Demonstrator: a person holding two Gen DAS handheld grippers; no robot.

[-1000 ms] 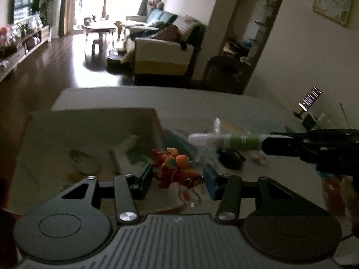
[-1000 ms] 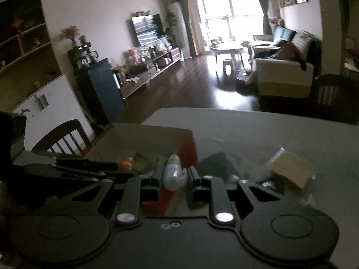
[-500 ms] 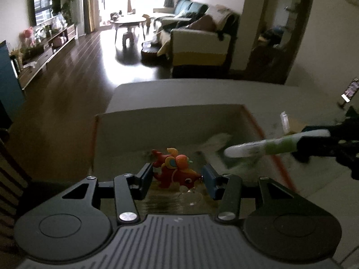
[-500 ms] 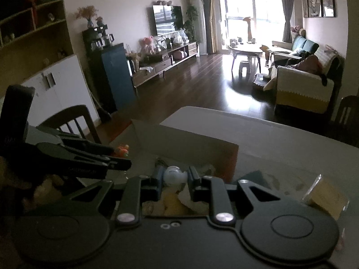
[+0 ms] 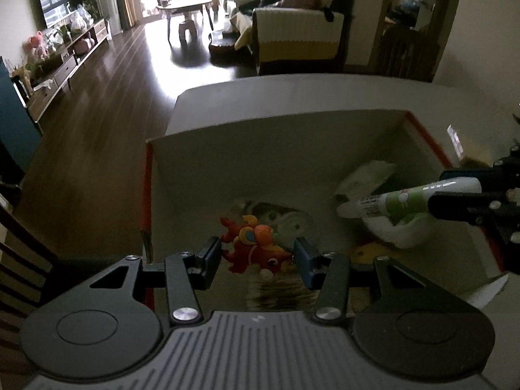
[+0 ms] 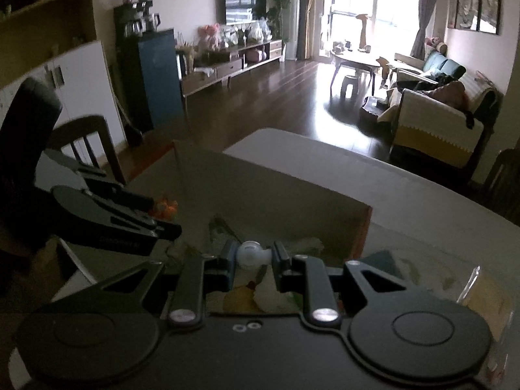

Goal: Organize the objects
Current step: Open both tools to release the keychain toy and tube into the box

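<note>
My left gripper (image 5: 257, 257) is shut on a red and orange dragon toy (image 5: 253, 249), held over the near left part of an open cardboard box (image 5: 276, 149) with red edges. From the right, my right gripper (image 5: 455, 195) reaches over the box and holds a white and green tube (image 5: 403, 199) pointing left. In the right wrist view the right gripper (image 6: 251, 258) is shut on the tube (image 6: 249, 256), seen end-on, and the left gripper (image 6: 152, 221) with the toy (image 6: 165, 207) shows at left. Packets and wrappers lie in the box bottom.
The box stands on a pale table (image 5: 292, 94). A clear bag with a tan item (image 6: 484, 295) lies on the table right of the box. A dark wooden chair (image 6: 87, 143) stands at the table's left side. A sofa (image 5: 299, 39) is beyond.
Both grippers have moved left and forward over the open box, each keeping its object. The tube now hangs over the box's right part, the toy over its near left.
</note>
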